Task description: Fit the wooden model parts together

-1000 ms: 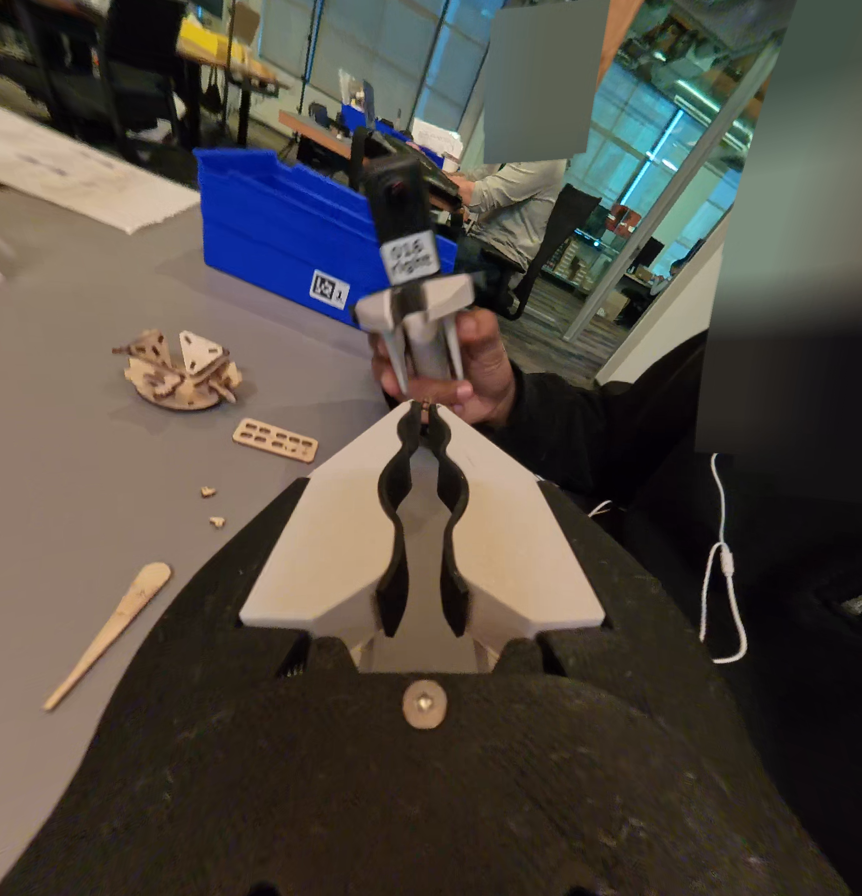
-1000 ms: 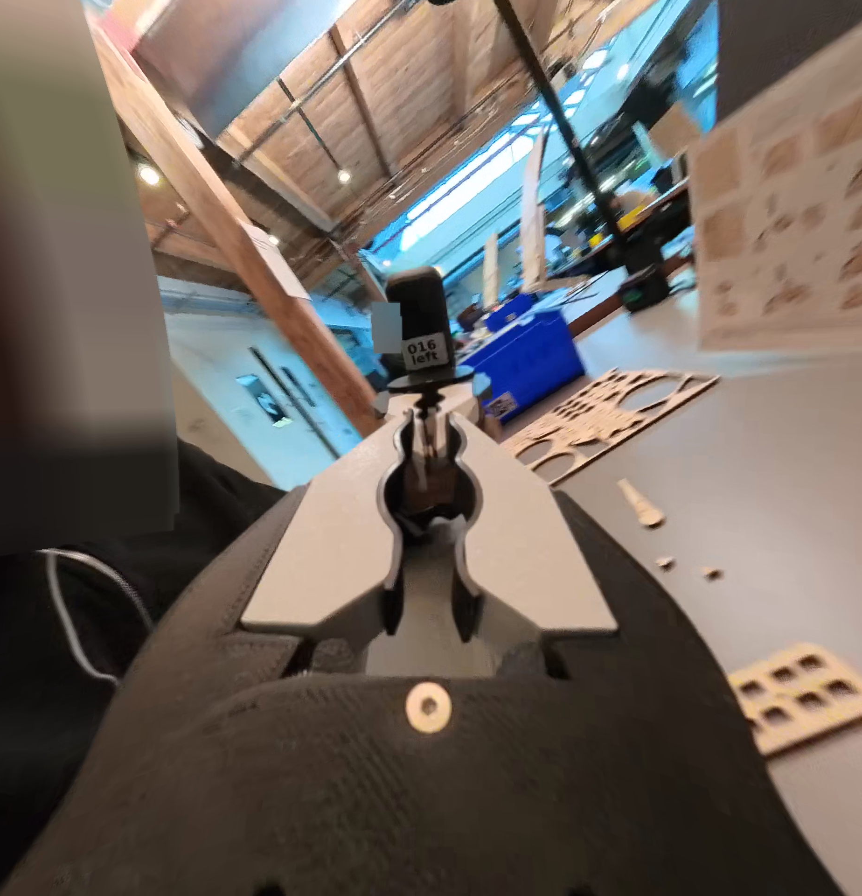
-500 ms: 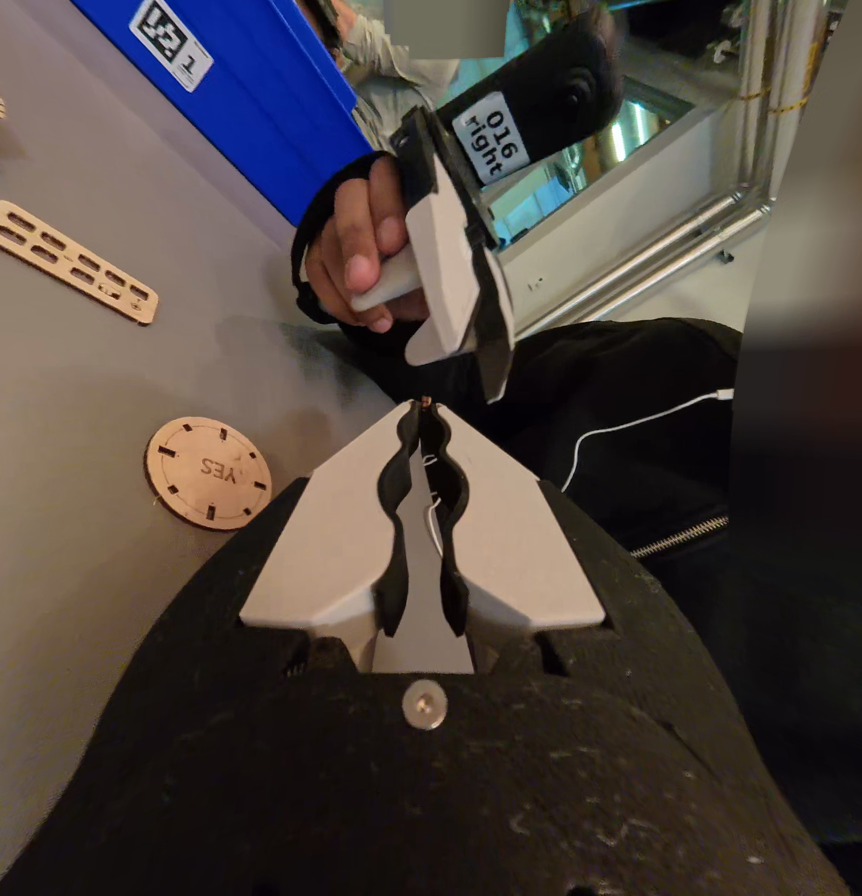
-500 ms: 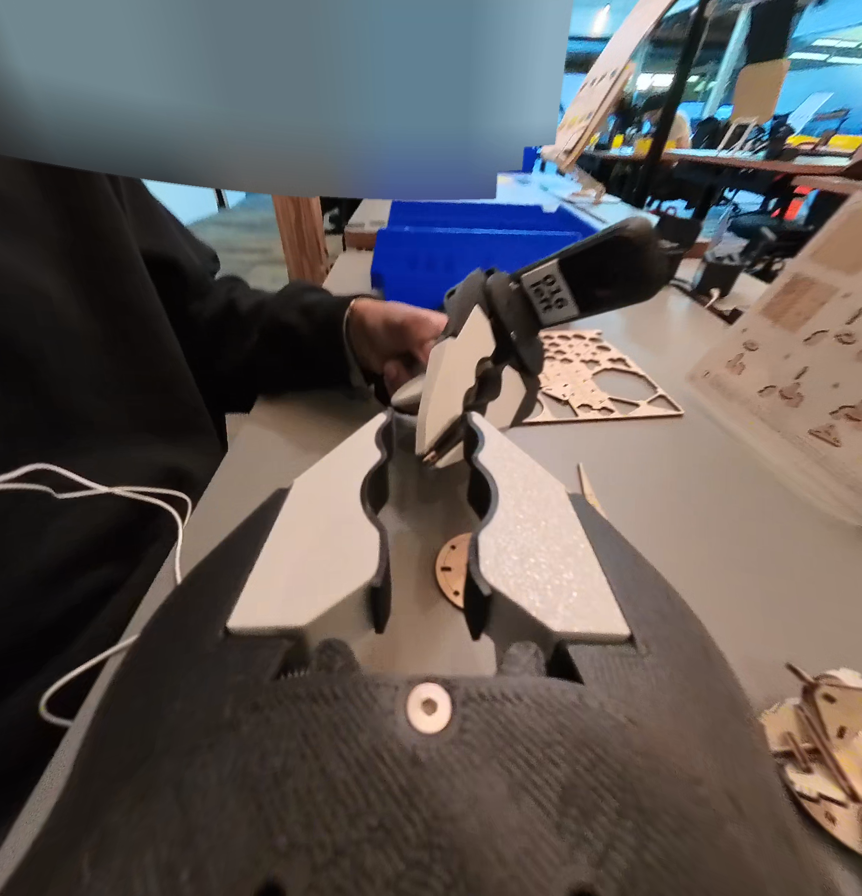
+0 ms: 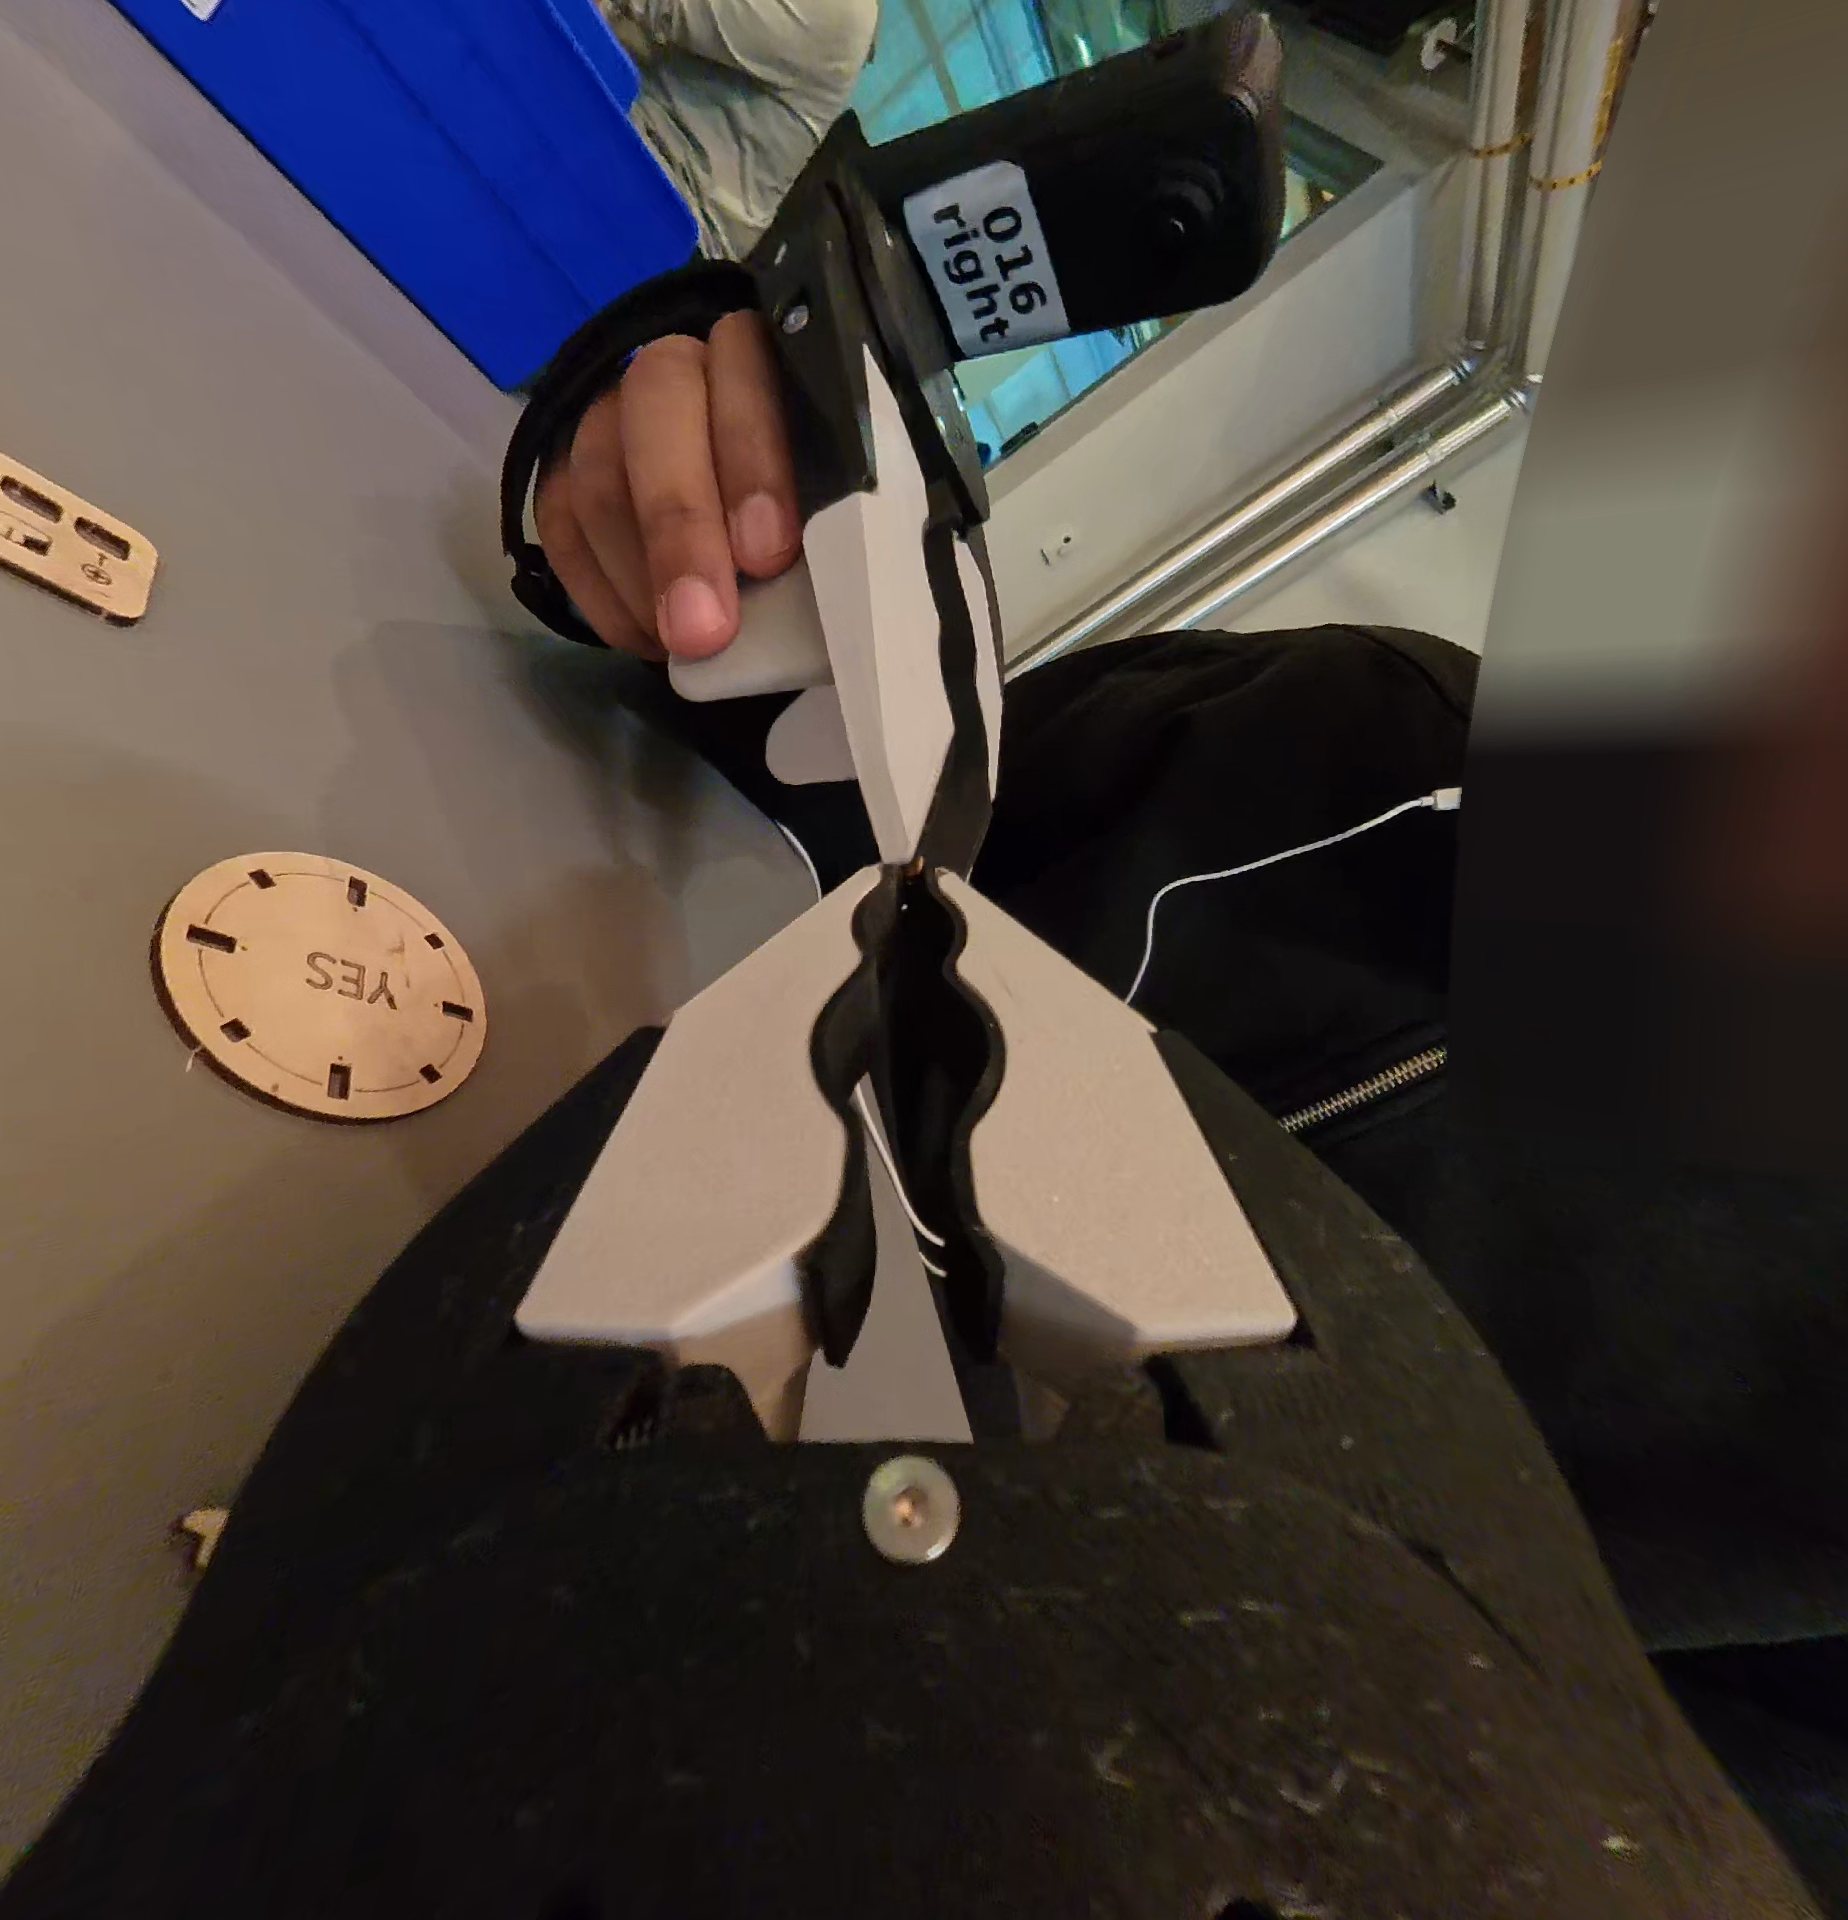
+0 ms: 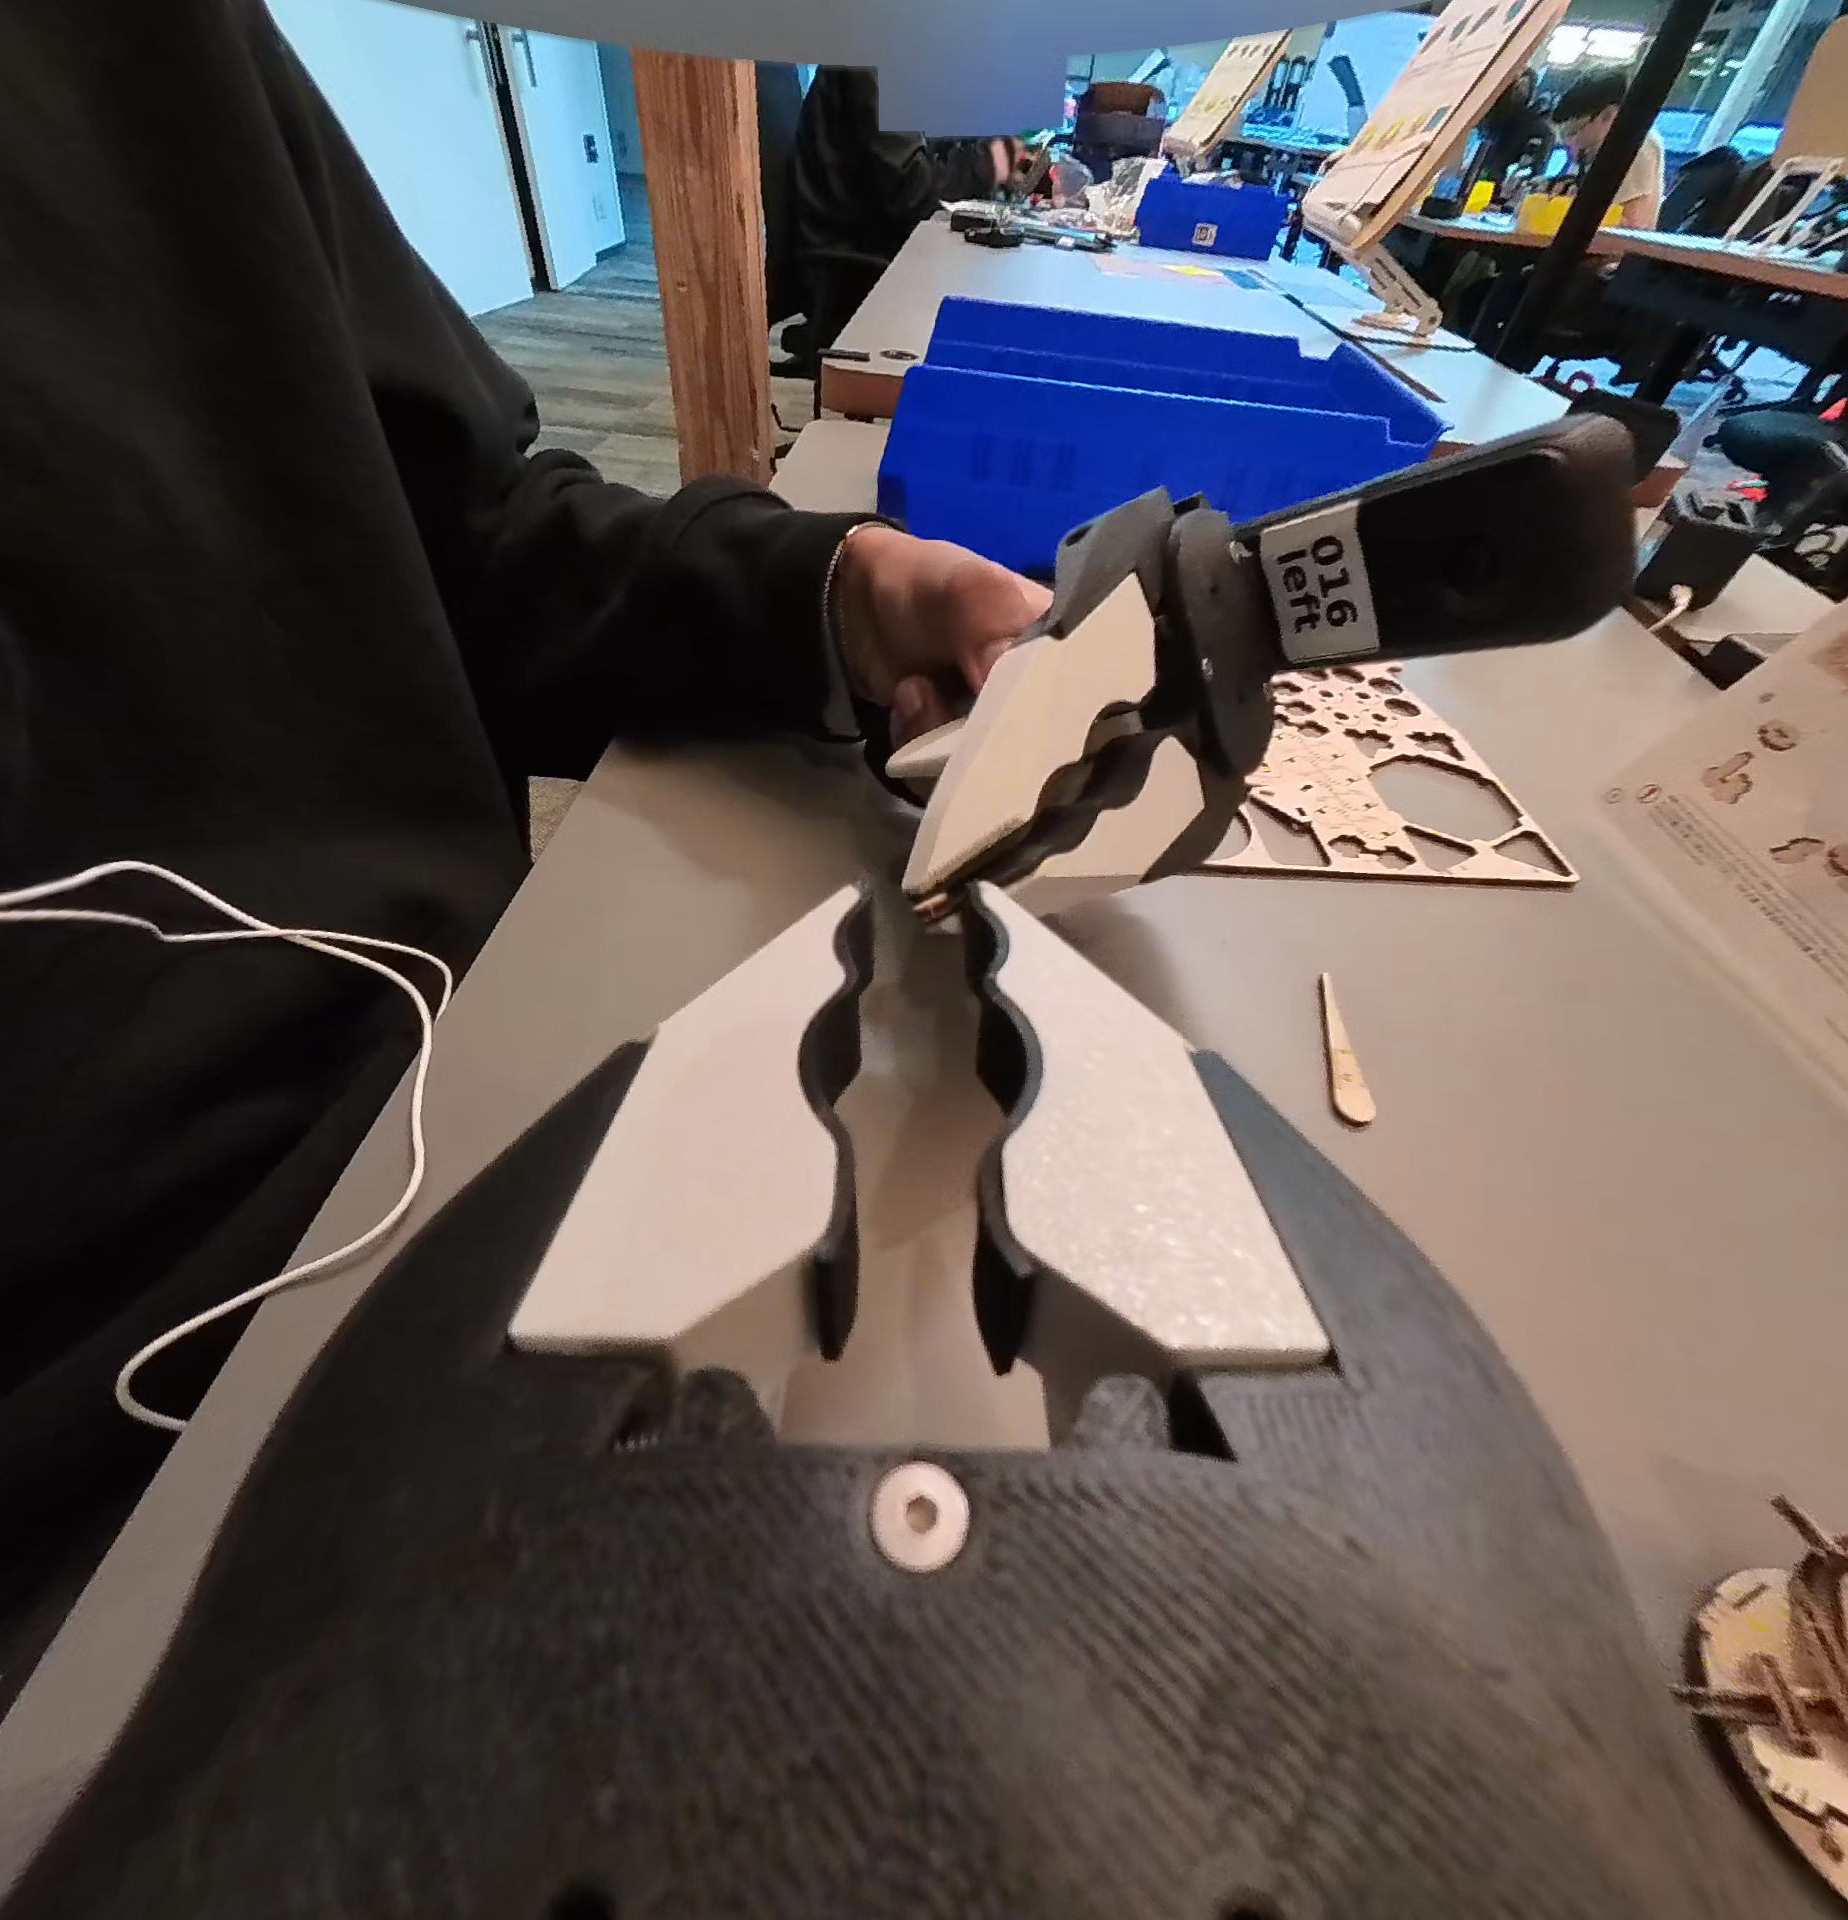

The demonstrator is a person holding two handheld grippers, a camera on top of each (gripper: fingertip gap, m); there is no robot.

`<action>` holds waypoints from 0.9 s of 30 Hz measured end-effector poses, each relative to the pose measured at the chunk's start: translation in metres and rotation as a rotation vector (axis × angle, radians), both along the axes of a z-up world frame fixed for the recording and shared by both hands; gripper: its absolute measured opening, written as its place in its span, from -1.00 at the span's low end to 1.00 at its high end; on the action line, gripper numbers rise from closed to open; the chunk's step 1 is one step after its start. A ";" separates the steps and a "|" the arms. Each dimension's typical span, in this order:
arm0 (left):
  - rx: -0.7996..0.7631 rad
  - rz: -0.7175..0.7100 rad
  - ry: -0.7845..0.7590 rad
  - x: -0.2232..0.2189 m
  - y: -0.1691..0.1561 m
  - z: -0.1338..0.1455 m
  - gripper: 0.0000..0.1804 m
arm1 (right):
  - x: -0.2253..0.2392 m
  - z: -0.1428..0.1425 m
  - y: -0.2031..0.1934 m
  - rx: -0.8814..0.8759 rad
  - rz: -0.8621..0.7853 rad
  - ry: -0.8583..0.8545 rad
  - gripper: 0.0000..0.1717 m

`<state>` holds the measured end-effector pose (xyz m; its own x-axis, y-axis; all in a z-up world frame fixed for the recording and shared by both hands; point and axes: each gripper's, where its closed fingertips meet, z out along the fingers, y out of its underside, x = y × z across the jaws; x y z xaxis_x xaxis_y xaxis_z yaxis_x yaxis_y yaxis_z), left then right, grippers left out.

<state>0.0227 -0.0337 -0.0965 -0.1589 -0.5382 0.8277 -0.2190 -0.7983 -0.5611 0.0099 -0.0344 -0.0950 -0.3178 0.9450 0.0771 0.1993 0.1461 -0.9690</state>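
While the left tongs (image 5: 912,881) are pinching shut on a tiny wooden piece (image 5: 912,864), the right tongs (image 5: 918,836) are pointing down at them, tip to tip; a disc (image 5: 317,997) is lying on the tabletop (image 5: 224,727), well off to the left.

From the right wrist, the right tongs (image 6: 920,914) are standing open. The left tongs (image 6: 935,896) are slanting in from the upper right, setting the piece (image 6: 935,910) between the open tips, nearer the right-hand finger (its long axis is too small to tell).

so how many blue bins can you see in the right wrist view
2: a big blue bin on the table behind the left gripper, and a smaller blue bin on the far table. More may be hidden.
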 end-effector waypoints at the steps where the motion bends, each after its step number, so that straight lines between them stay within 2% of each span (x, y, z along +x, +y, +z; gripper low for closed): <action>1: -0.002 -0.001 0.002 0.000 0.000 0.000 -0.98 | 0.000 0.000 0.000 0.008 -0.003 -0.001 -0.84; 6: -0.014 0.003 -0.018 -0.001 0.001 0.002 -0.98 | 0.000 0.002 0.003 0.037 -0.026 0.016 -0.94; 15: -0.026 0.024 -0.030 -0.002 0.005 0.003 -0.98 | -0.001 0.003 0.008 0.099 -0.070 0.027 -0.95; 17: 0.013 0.066 -0.007 -0.003 0.012 0.002 -0.82 | 0.000 0.008 0.020 0.107 -0.140 0.051 -0.95; 19: 0.100 0.157 0.092 -0.004 0.025 -0.011 -0.72 | 0.003 0.008 0.040 0.089 -0.231 0.037 -0.95; 22: 0.287 0.273 0.337 -0.012 0.044 -0.040 -0.72 | 0.011 -0.013 0.068 0.062 -0.349 -0.085 -0.94; 26: 0.482 0.301 0.641 -0.017 0.054 -0.078 -0.72 | 0.016 -0.045 0.078 0.139 -0.382 -0.241 -0.94; 27: 0.515 0.300 0.700 -0.017 0.056 -0.086 -0.65 | 0.015 -0.051 0.078 0.156 -0.378 -0.269 -0.94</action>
<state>0.0053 0.0219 -0.1825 0.4942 -0.8046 0.3292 -0.4665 -0.5649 -0.6806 0.0249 0.0435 -0.1459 0.0170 0.9818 0.1892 0.5070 0.1546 -0.8480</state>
